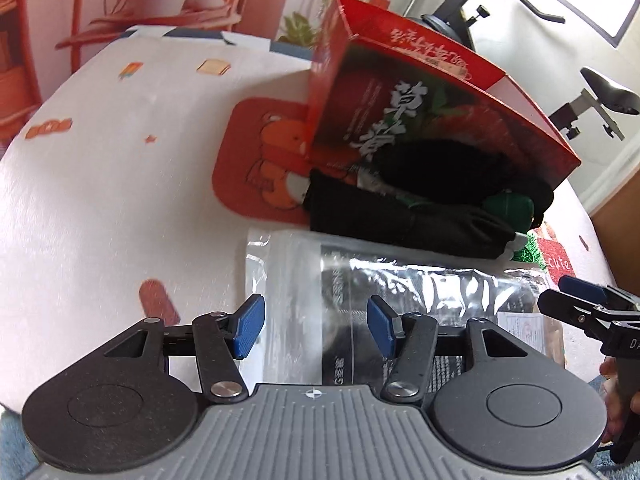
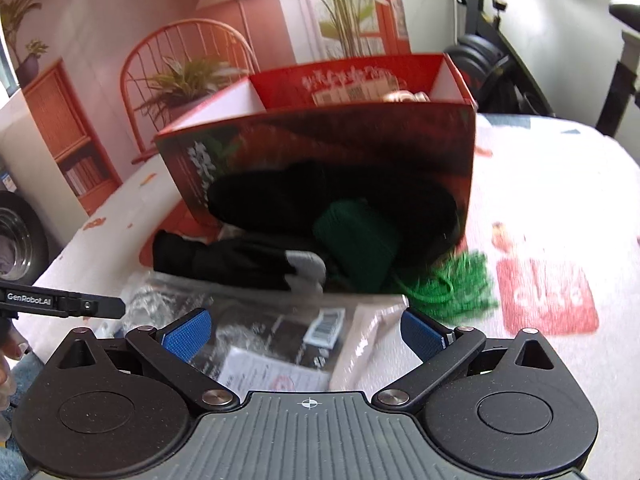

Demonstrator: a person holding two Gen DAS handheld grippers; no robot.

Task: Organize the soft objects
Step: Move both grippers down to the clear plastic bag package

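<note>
White patterned tabletop (image 1: 100,184) filled the left wrist view, where the left tool (image 1: 316,326) hung open and empty over a clear plastic packet (image 1: 400,300), black cloth (image 1: 408,216) lying beyond against a tilted red box (image 1: 440,92). From the right wrist view, the right tool (image 2: 306,332) gaped wide, holding nothing, above the same packet (image 2: 280,344), with green knitwear (image 2: 360,244) beside the black cloth (image 2: 240,260) at the box (image 2: 320,136).

"GenRobot.AI" marks the left gripper (image 2: 64,303); "cute" shows on a red mat (image 2: 548,298) right of the box (image 2: 320,160), which carries large white Chinese characters.
</note>
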